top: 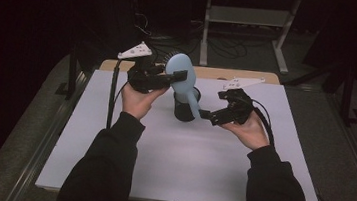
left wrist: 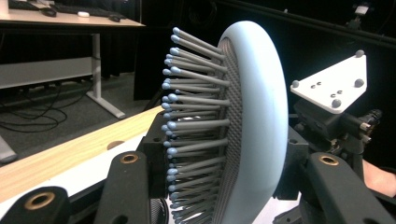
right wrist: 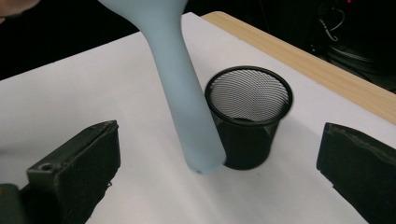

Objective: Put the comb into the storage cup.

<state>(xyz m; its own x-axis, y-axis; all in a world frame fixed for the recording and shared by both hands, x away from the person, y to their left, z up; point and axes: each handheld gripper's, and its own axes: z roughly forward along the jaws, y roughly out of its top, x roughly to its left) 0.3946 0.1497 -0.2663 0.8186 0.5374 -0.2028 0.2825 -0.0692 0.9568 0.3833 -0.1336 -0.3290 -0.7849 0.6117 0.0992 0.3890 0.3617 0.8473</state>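
Nearest the person, at the right of the high view, the right gripper [top: 208,116] has its jaws spread wide with nothing between them, and the tip of the light-blue hairbrush's [top: 184,81] handle lies just ahead of them. From the right gripper view that handle [right wrist: 180,88] slants down from the upper left, its rounded end hanging just in front of the black mesh cup [right wrist: 249,115] and above the white mat [right wrist: 116,84]; whether the tip touches the mat I cannot tell. So the brush's long axis runs from the handle end, low and near the right gripper, up and away to the head, which the left gripper [top: 179,76] clamps across its width. In the left gripper view the bristles [left wrist: 191,121] face left, with the blue back to the right. The cup's base is hidden behind the handle in the high view, and the room beyond the table is too dark to make out.
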